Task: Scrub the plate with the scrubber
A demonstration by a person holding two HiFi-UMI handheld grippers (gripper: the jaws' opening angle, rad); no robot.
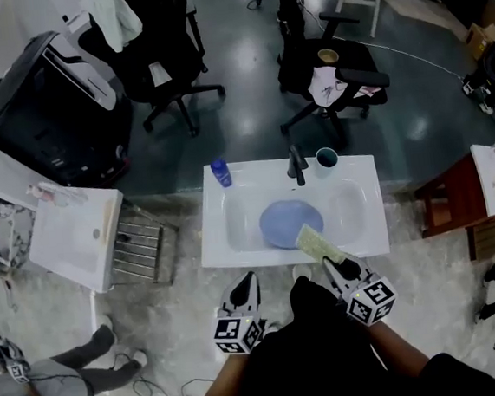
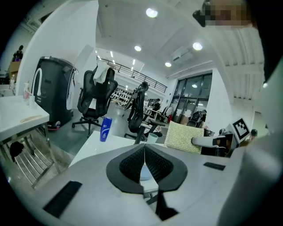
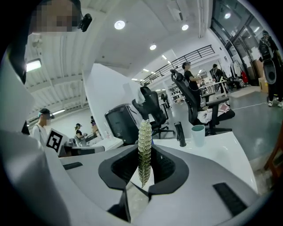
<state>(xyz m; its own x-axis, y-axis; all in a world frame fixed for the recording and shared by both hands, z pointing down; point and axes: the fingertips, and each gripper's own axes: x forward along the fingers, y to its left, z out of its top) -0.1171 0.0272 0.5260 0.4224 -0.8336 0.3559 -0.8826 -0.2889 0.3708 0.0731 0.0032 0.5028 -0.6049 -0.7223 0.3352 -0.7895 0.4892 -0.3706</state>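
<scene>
A pale blue plate [image 1: 285, 222] lies in the basin of the white sink [image 1: 219, 239]. My right gripper [image 1: 334, 265] is shut on a yellow-green scrubber [image 1: 315, 244], which reaches over the sink's front rim and the plate's near edge. The right gripper view shows the scrubber [image 3: 144, 150] edge-on, pinched between the jaws. In the left gripper view the scrubber [image 2: 185, 137] is a flat textured pad at the right. My left gripper [image 1: 248, 283] is shut with nothing in it, just in front of the sink's near edge; its pads [image 2: 144, 164] meet.
A blue bottle [image 1: 221, 173] stands at the sink's back left, a black faucet [image 1: 297, 165] and a teal cup [image 1: 326, 158] at the back. A second white sink [image 1: 75, 237] with a metal rack [image 1: 139, 244] is at the left. Office chairs stand behind.
</scene>
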